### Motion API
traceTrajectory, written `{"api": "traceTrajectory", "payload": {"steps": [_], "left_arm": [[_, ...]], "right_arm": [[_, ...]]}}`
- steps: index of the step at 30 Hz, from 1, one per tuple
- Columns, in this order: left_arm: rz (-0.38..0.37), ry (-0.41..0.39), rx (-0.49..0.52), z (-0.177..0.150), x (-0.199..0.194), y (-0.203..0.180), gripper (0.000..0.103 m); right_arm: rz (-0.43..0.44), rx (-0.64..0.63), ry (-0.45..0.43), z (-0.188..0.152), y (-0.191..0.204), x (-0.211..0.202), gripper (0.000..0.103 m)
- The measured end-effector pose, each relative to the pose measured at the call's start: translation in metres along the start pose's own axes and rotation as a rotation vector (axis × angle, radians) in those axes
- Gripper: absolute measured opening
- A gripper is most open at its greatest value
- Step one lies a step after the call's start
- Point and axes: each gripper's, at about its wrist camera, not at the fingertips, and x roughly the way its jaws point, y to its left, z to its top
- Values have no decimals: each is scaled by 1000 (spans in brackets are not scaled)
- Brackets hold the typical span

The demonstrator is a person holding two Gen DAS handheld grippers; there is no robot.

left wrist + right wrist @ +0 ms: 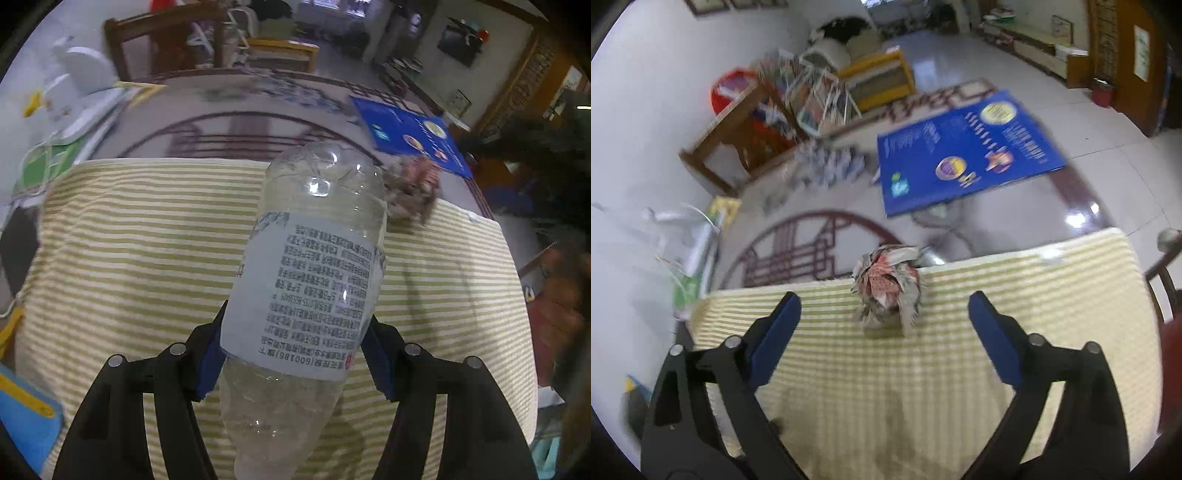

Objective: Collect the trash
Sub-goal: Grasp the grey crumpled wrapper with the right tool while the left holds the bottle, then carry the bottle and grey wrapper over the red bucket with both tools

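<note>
My left gripper (295, 354) is shut on a clear empty plastic bottle (310, 266) with a white printed label, held above the green-striped cloth (129, 258). A crumpled ball of printed paper (413, 192) lies at the cloth's far edge, to the right of the bottle. In the right wrist view that crumpled paper ball (888, 291) sits just ahead of my right gripper (884, 306), roughly centred between the wide-open blue fingertips, not touched. The striped cloth (923, 387) lies under the right gripper.
A blue printed board (964, 151) lies on the glossy table beyond the cloth and also shows in the left wrist view (410, 136). White plastic and green items (70, 122) sit at the table's left. A wooden chair (738, 136) and clutter stand on the tiled floor behind.
</note>
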Motion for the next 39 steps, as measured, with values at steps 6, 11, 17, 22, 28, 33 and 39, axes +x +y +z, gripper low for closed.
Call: {"api": "traceTrajectory", "payload": {"steps": [6, 11, 17, 22, 28, 33, 39], "left_arm": [[12, -25, -57, -2, -13, 19, 62], [-2, -62, -66, 2, -26, 15, 62], [-31, -131, -3, 17, -49, -24, 62], [-58, -168, 57, 22, -63, -69, 62], [-88, -200, 134, 15, -79, -123, 62], [-103, -205, 170, 4, -87, -158, 62], [-107, -215, 189, -8, -97, -191, 62]], "right_arm": [[-69, -35, 107, -7, 1, 54, 39], [61, -31, 10, -17, 7, -9, 34], [128, -93, -74, -52, 2, -108, 34], [102, -7, -146, -86, -31, -166, 34], [50, 22, -211, -102, -62, -202, 35], [38, 38, -242, -110, -87, -223, 35], [45, 40, -266, -114, -110, -244, 35]]}}
